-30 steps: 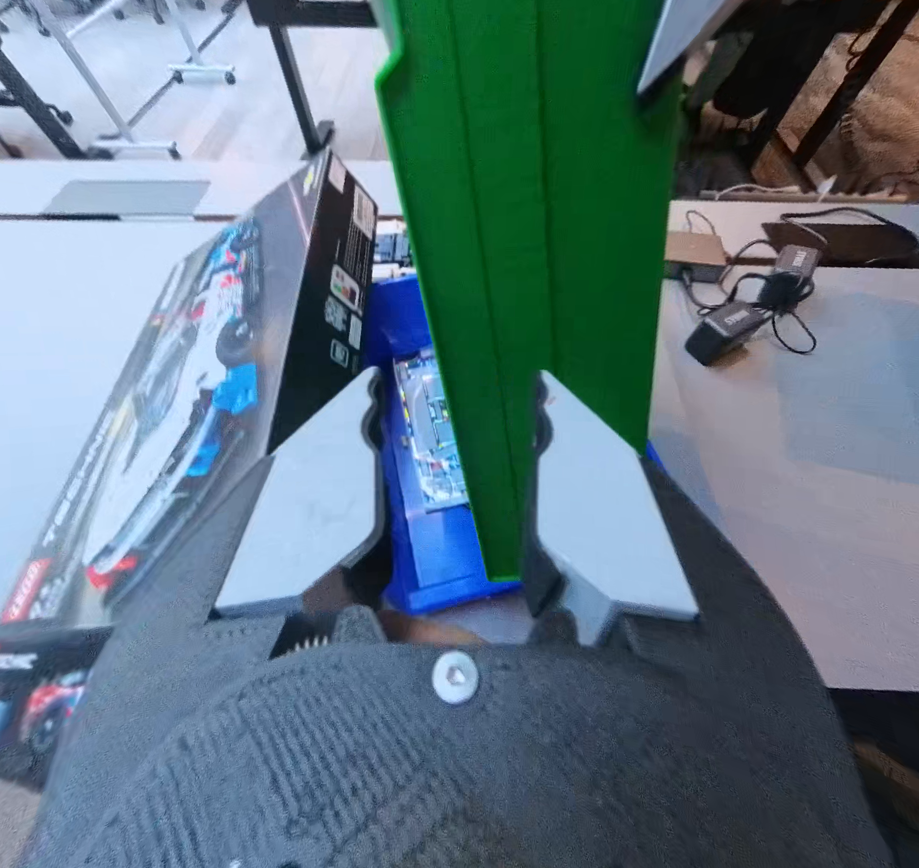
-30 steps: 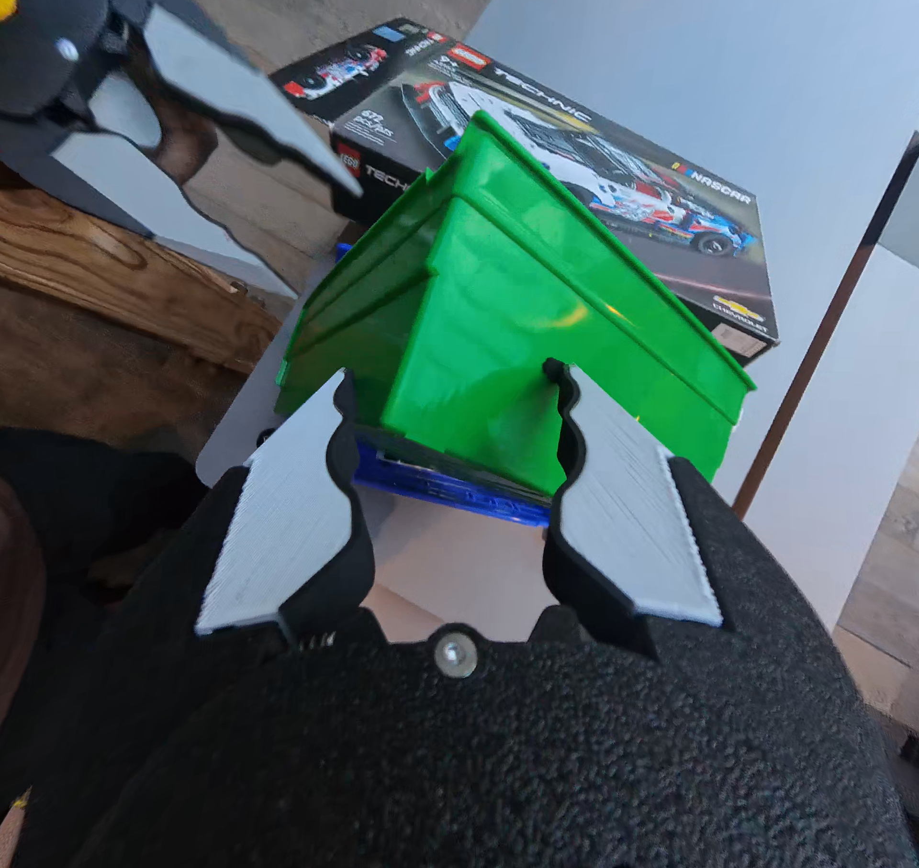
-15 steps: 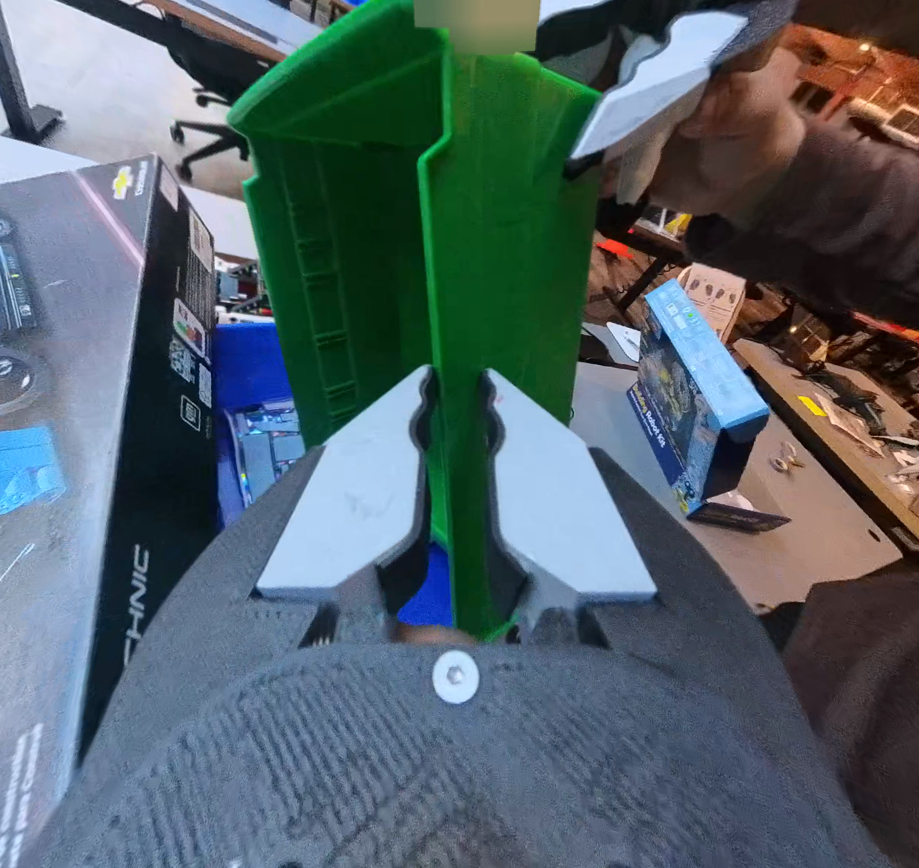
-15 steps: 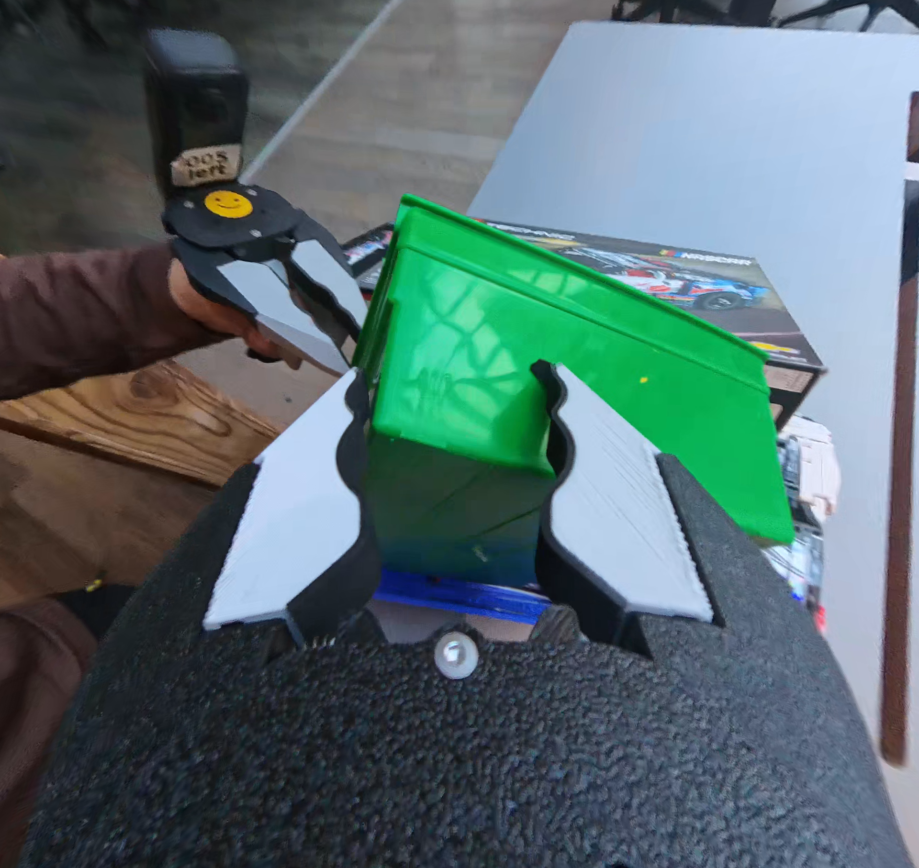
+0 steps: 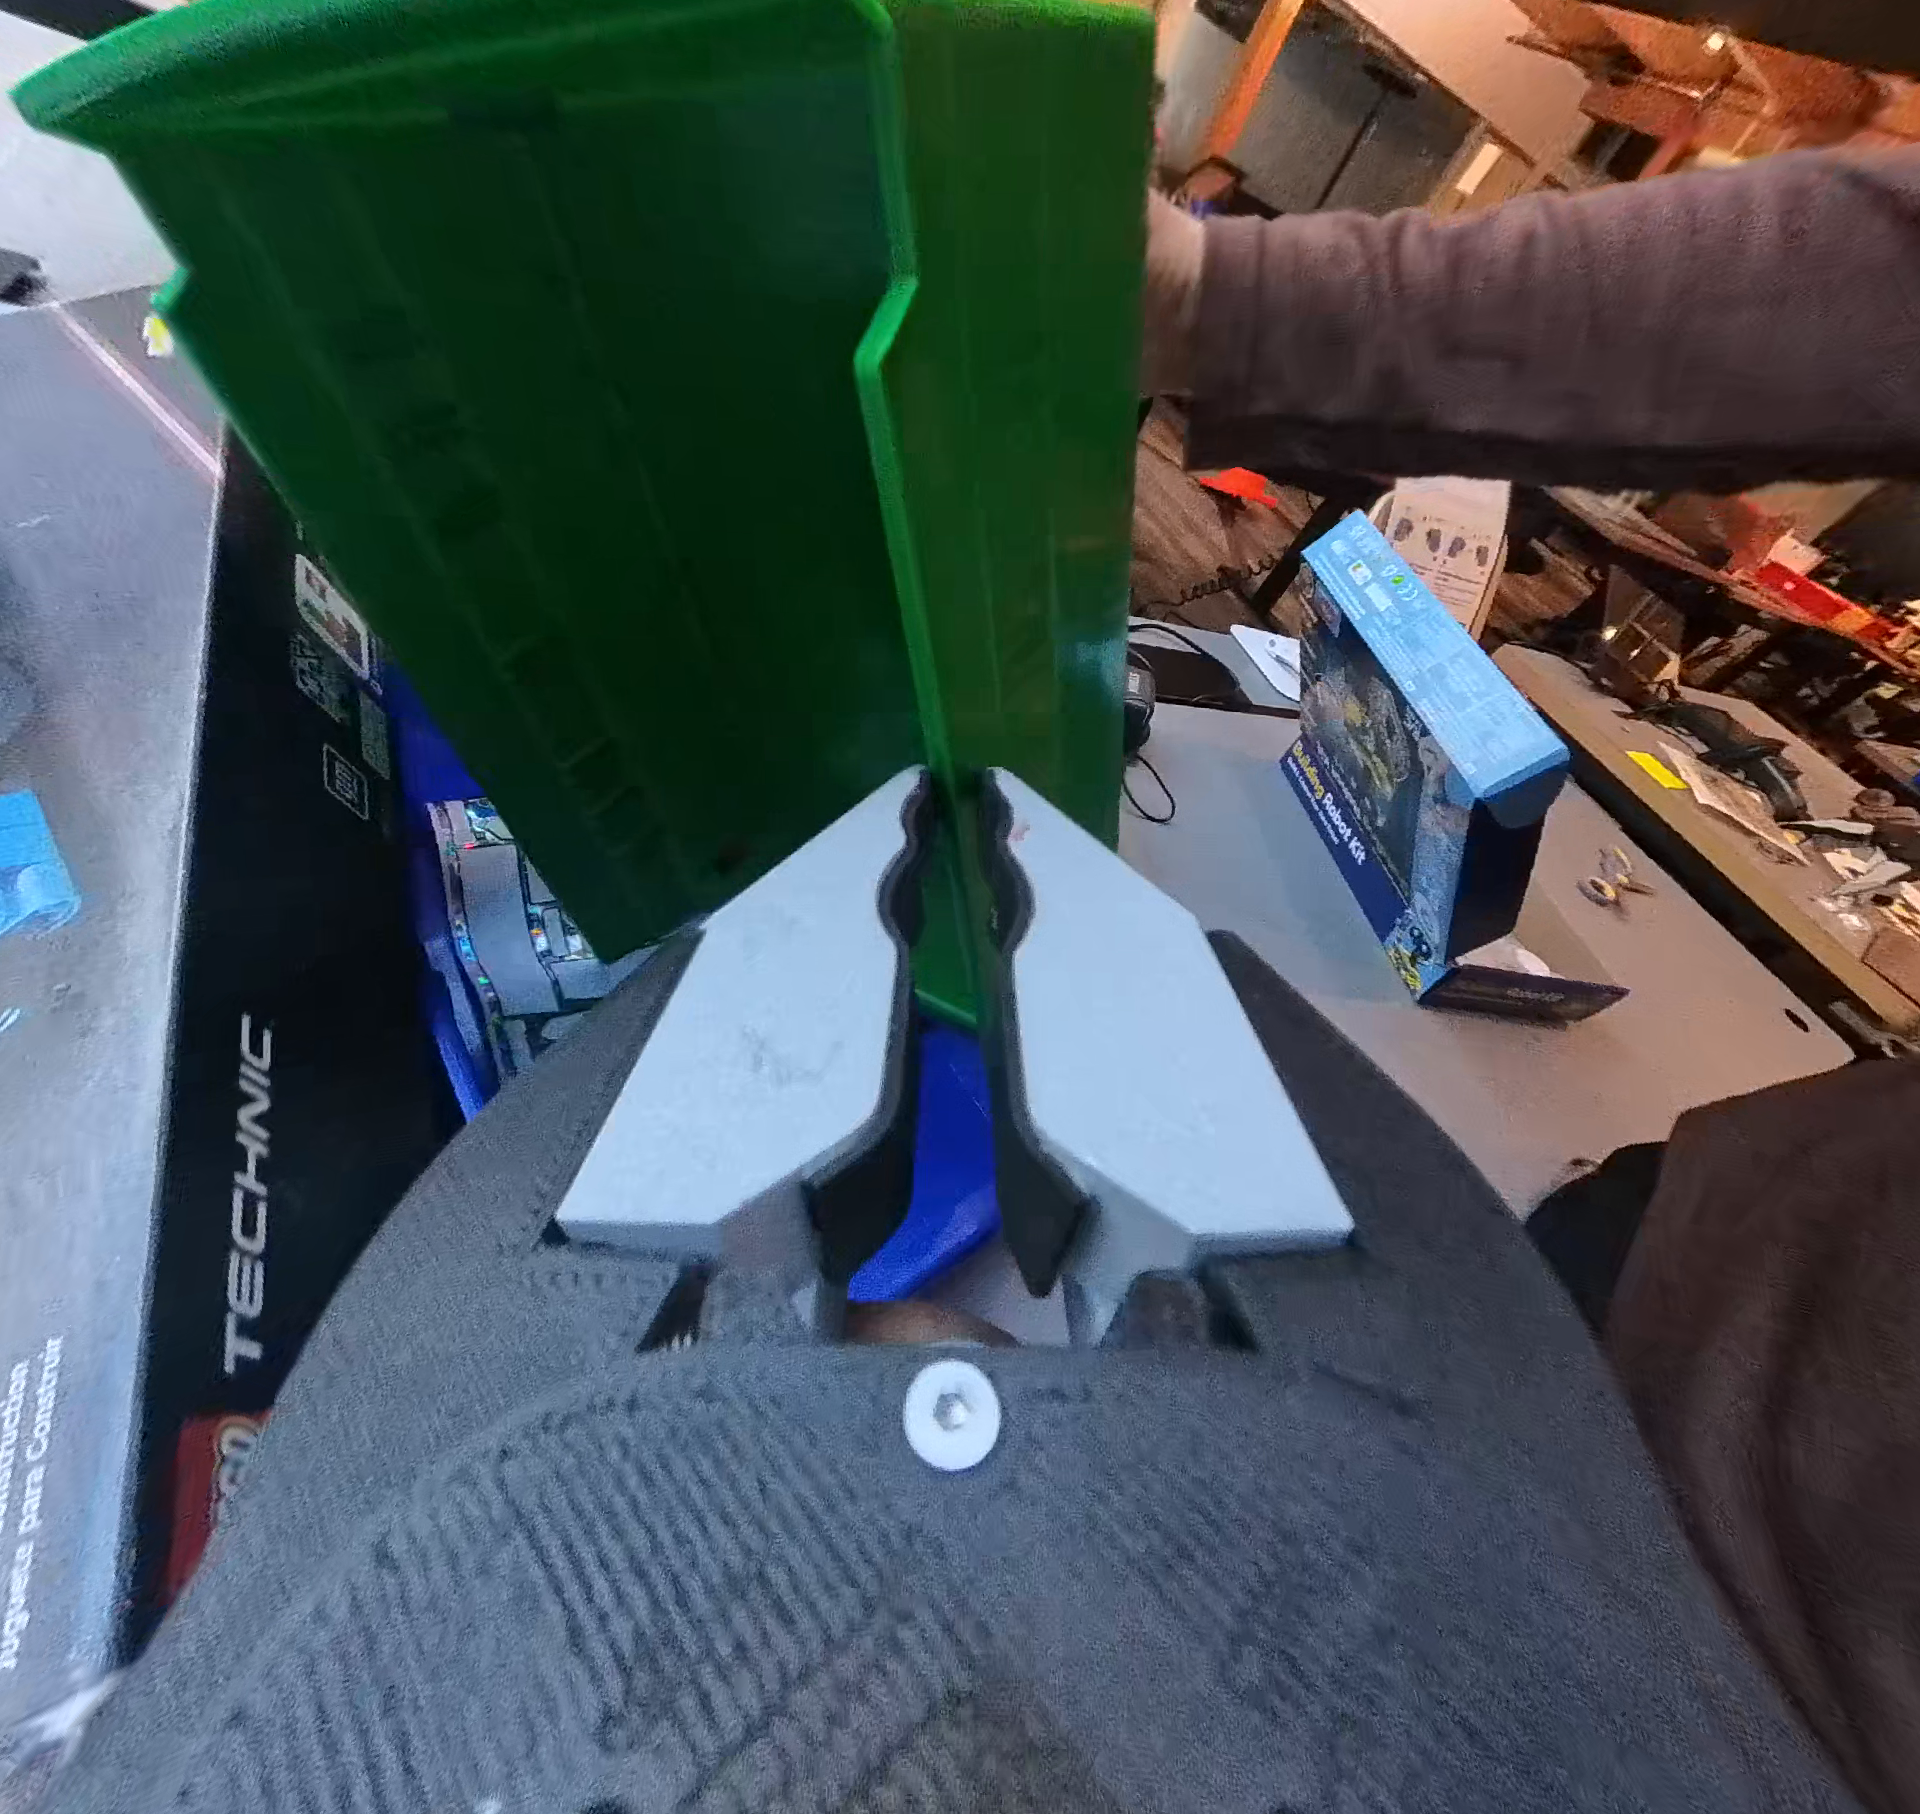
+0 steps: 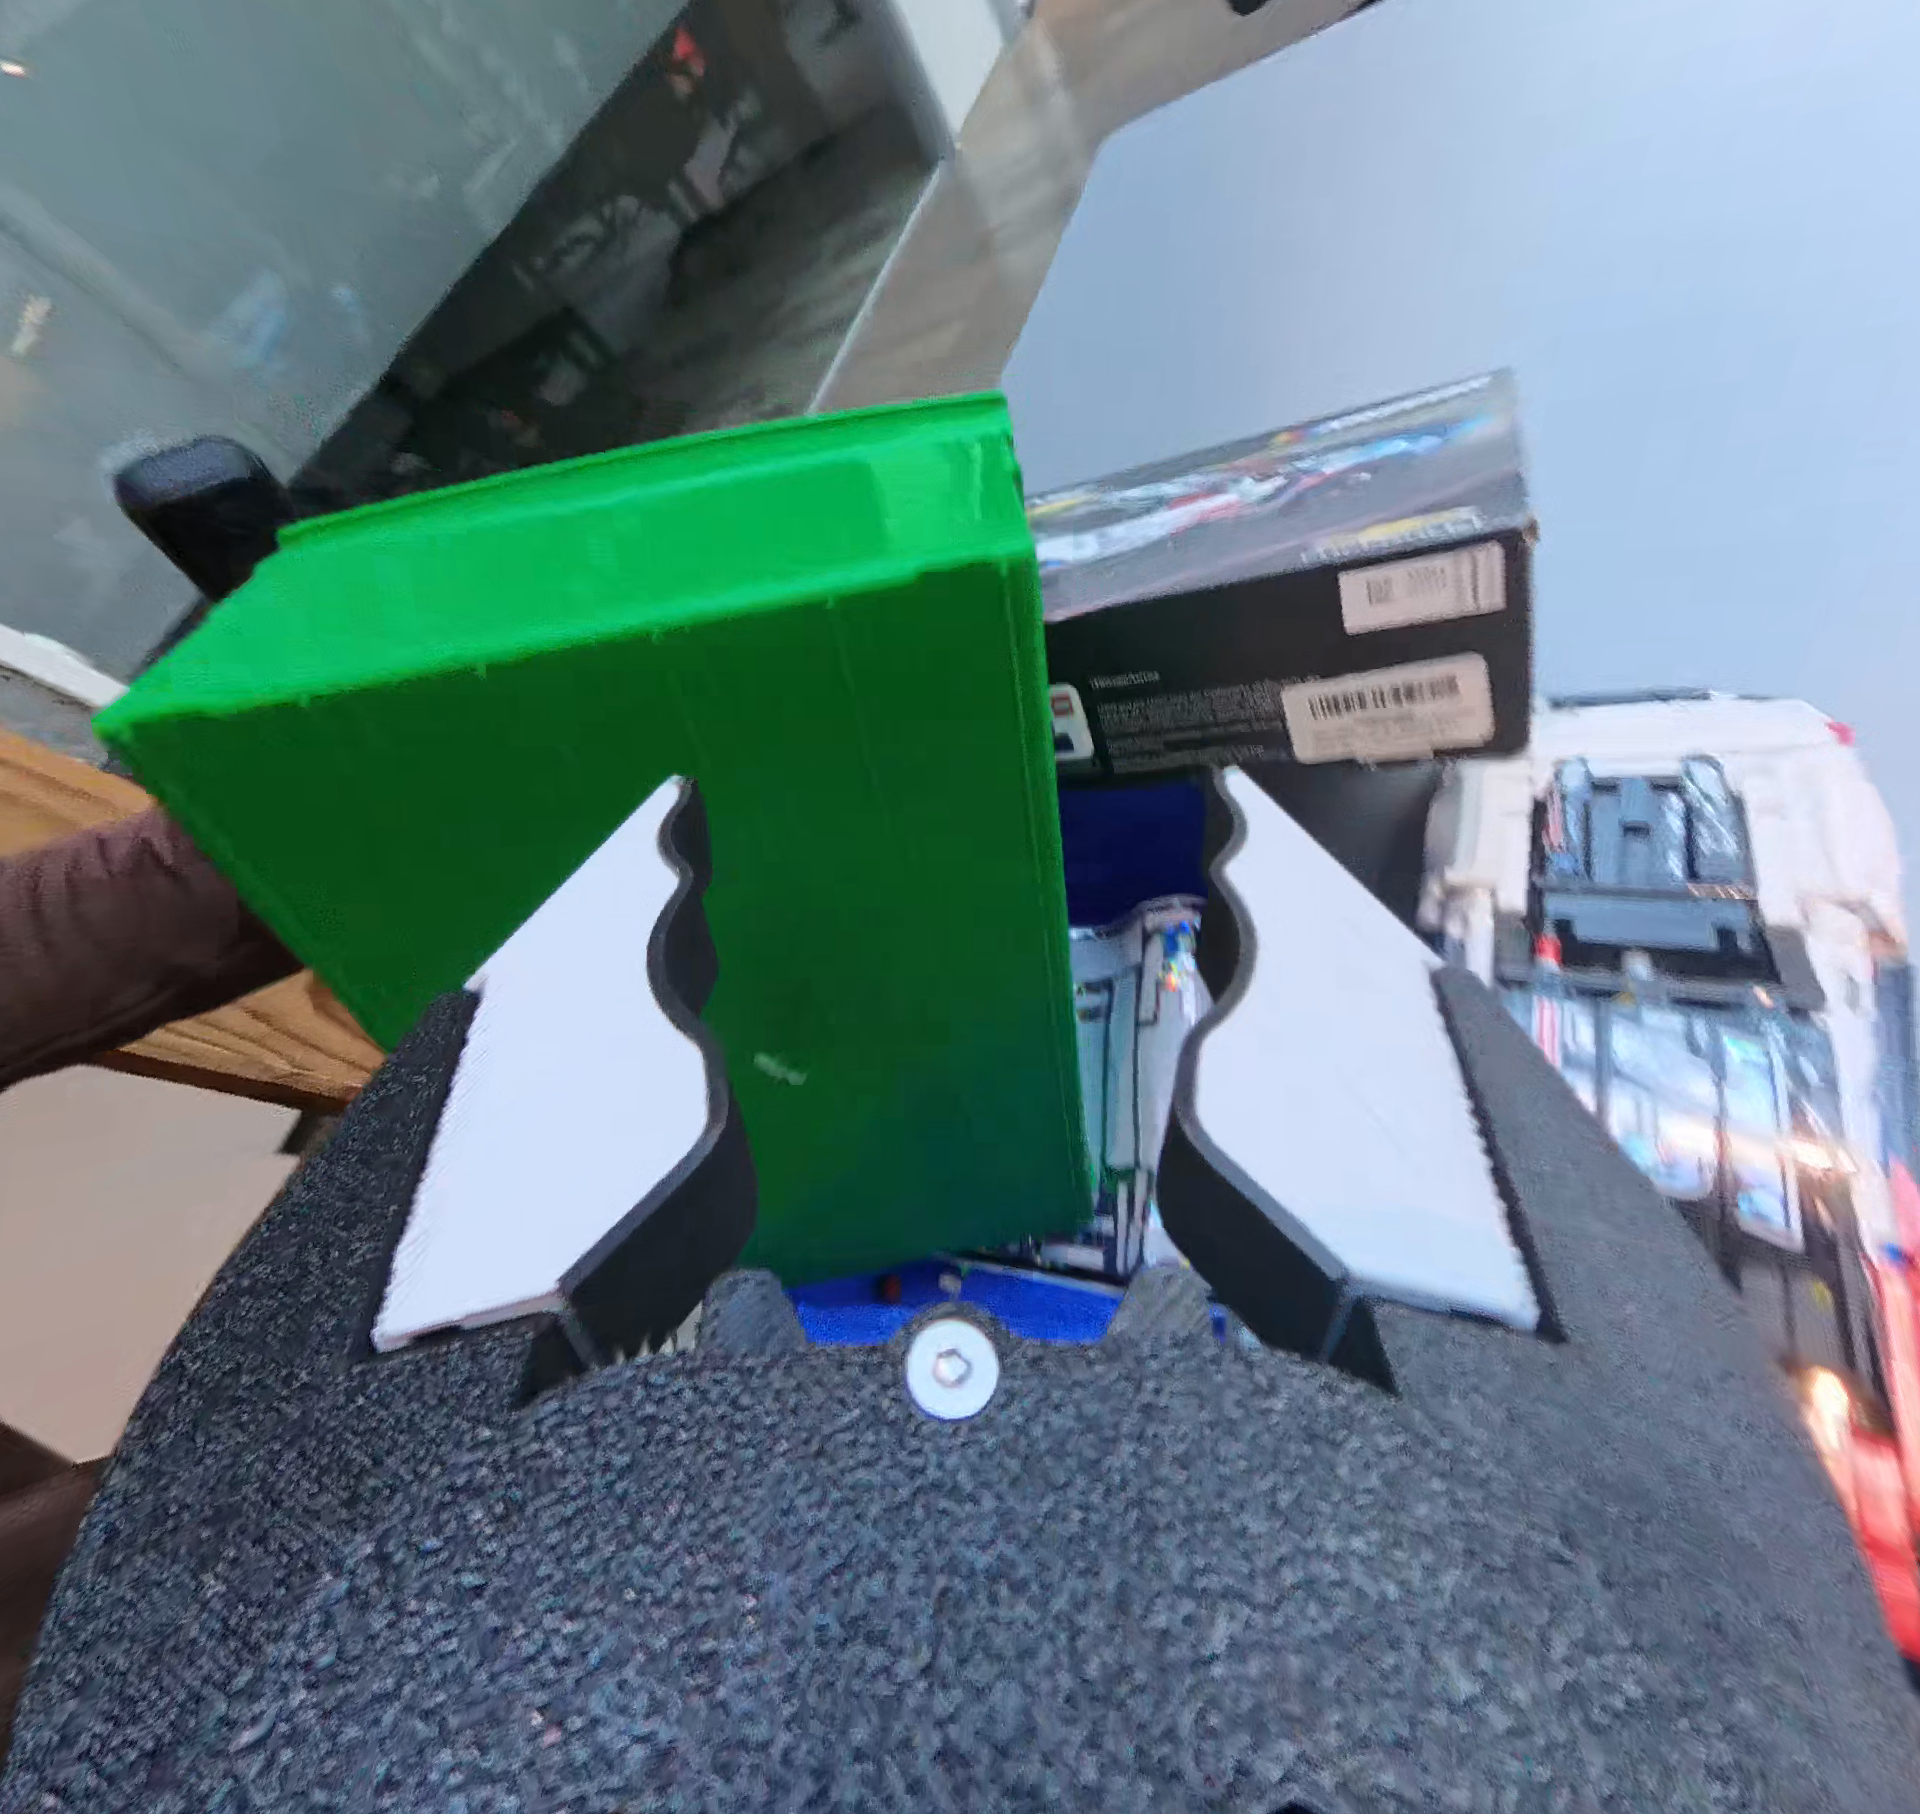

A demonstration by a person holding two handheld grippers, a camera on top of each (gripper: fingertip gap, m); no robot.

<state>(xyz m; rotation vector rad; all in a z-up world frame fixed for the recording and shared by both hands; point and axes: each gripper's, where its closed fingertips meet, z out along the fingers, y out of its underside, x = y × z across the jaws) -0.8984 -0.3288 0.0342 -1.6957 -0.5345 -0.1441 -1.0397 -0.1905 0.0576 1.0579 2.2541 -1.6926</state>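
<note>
A green plastic bin (image 5: 623, 414) is held on edge above a blue bin (image 5: 416, 756) that has small parts in it. My left gripper (image 5: 954, 777) is shut on a thin wall of the green bin, with both pads pressed against it. In the right wrist view the green bin (image 6: 779, 725) stands between the wide-open jaws of my right gripper (image 6: 954, 782). The right fingertip (image 6: 1231, 808) is well clear of the bin, with the blue bin (image 6: 1132, 829) showing through the gap.
A large black toy box (image 5: 260, 829) lies to the left of the bins and also shows in the right wrist view (image 6: 1299, 621). A light blue kit box (image 5: 1423, 756) stands on the grey table (image 5: 1299, 985). A person's sleeve (image 5: 1507, 330) reaches in behind the green bin. A white packaged set (image 6: 1662, 881) lies to the right.
My left jaws closed from wide open onto the green bin's wall. My right jaws, which were gripping the bin's end, opened wider and let go. The bin turned and both views swung round.
</note>
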